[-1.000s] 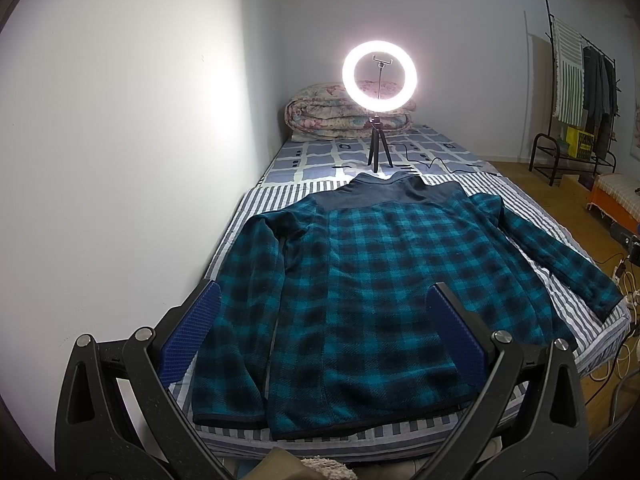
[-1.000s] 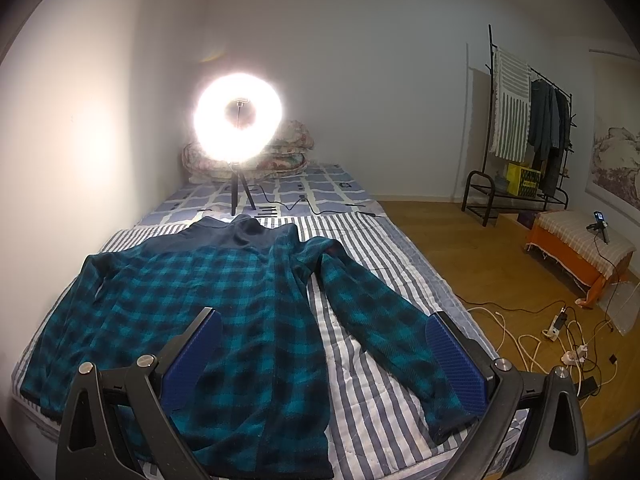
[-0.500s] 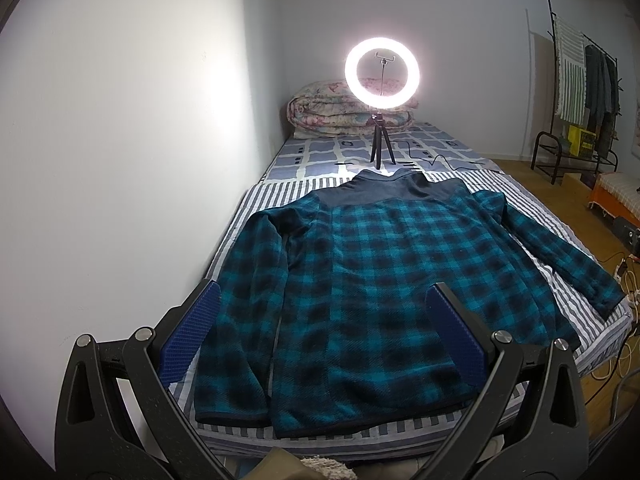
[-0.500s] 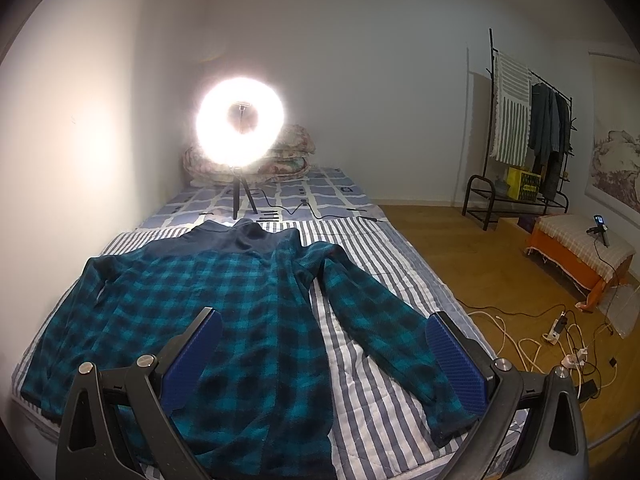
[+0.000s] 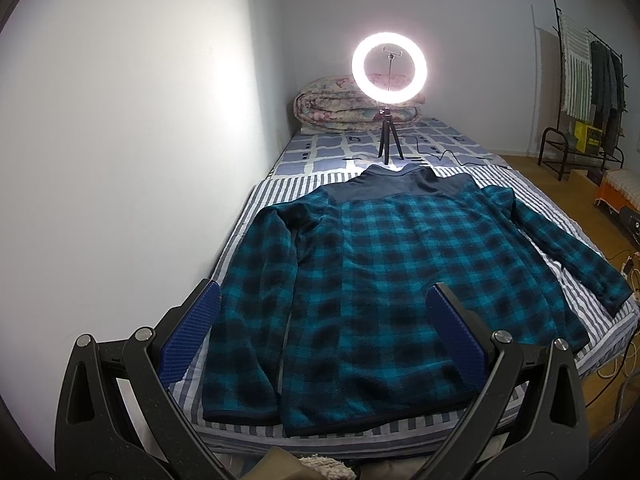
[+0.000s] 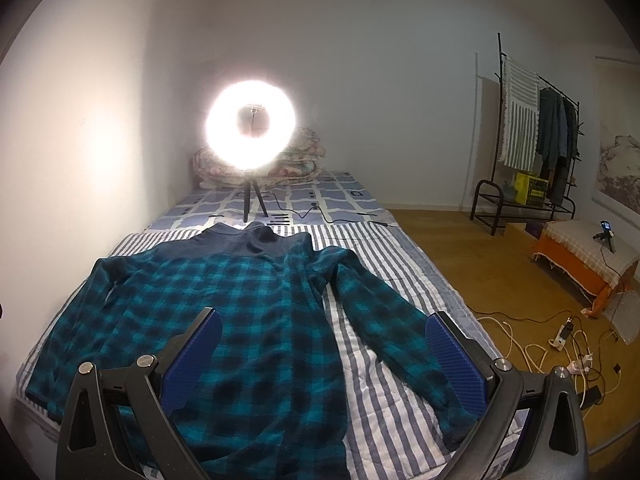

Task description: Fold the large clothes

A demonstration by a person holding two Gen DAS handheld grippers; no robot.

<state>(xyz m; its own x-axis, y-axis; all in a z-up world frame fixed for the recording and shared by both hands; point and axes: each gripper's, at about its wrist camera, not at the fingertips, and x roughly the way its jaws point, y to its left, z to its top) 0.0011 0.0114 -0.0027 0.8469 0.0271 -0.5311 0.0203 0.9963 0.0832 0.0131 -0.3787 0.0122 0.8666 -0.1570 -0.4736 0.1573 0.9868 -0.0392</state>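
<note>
A large teal and black checked fleece jacket [image 5: 384,280] lies spread flat, back upward, on a bed with a blue and white striped cover [image 6: 384,264]. Its long axis runs up the length of the bed: the dark navy collar points toward the far end, and the hem lies along the near edge, closest to both grippers. One sleeve [image 5: 248,300] lies straight down alongside the body, next to the wall-side edge of the bed. The other sleeve [image 6: 400,332] angles outward toward the near corner on the open, floor side, its cuff close to that edge. The left gripper [image 5: 320,340] hovers above the hem, over the body and the wall-side sleeve, its blue-padded jaws wide apart and empty. The right gripper [image 6: 320,360] hovers over the floor-side half of the body and the splayed sleeve, jaws likewise wide and holding nothing. By this layout, each gripper looks nearer to the sleeve on its own side. Beyond the collar stands a lit ring light [image 5: 389,67] on a small tripod, with a rolled quilt [image 5: 332,104] behind it.
</note>
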